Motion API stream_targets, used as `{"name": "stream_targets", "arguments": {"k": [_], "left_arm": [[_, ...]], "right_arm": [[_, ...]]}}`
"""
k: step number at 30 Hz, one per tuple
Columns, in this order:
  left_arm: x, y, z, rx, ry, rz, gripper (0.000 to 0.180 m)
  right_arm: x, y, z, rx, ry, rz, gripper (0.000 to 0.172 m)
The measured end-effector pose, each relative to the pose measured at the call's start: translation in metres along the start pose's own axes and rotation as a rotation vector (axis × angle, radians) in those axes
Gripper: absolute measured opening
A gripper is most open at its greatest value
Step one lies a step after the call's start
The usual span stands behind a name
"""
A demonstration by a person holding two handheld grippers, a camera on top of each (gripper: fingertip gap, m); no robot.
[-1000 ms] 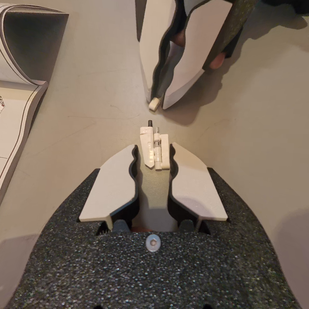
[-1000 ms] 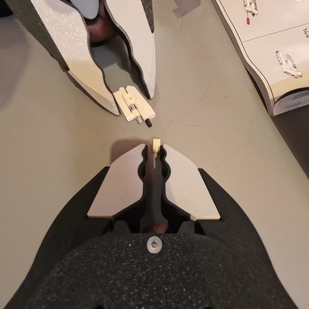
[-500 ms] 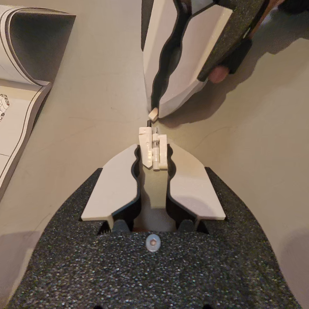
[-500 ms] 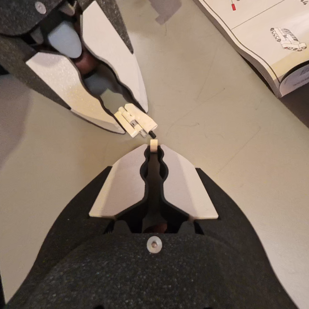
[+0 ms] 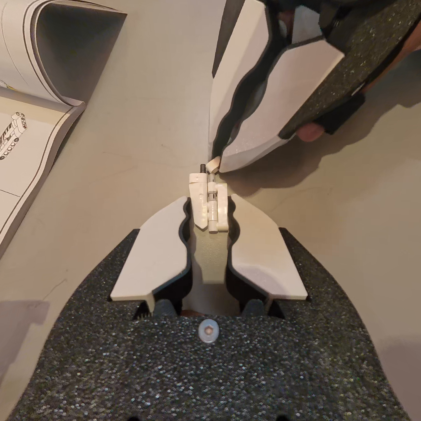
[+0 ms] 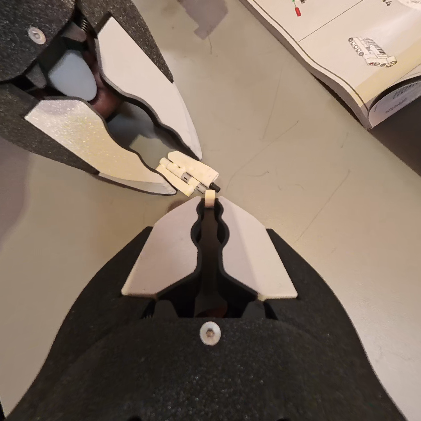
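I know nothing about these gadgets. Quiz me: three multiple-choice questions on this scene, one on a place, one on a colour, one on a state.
1. Where does the open booklet lie in the right wrist view?
A upper right
B lower left
C between the fingers

2. What colour is the pin jutting from the white brick assembly?
A red
B black
C green

3. The right gripper is:
A wide open, bare
B out of view
C shut on a small cream piece

Answers: A, it fills that corner; B, the tip is dark; C, both fingers press its sides.
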State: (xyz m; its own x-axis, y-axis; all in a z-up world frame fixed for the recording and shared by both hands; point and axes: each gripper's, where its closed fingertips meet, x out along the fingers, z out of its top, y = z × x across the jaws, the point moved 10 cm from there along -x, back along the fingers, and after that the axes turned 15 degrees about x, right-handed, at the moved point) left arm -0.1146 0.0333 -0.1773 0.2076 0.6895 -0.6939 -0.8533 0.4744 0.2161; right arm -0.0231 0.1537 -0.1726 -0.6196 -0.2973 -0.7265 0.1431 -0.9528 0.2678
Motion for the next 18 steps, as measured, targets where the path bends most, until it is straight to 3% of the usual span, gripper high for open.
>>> {"name": "stream_targets", "arguments": {"k": [7, 18], "left_arm": [[0.000, -0.001, 0.000, -0.013, 0.006, 0.009, 0.030], [0.000, -0.004, 0.001, -0.019, 0.008, 0.009, 0.031]], "right_arm": [[0.003, 0.007, -0.001, -0.046, -0.006, -0.076, 0.008], [0.000, 0.011, 0.000, -0.020, -0.031, -0.058, 0.013]]}}
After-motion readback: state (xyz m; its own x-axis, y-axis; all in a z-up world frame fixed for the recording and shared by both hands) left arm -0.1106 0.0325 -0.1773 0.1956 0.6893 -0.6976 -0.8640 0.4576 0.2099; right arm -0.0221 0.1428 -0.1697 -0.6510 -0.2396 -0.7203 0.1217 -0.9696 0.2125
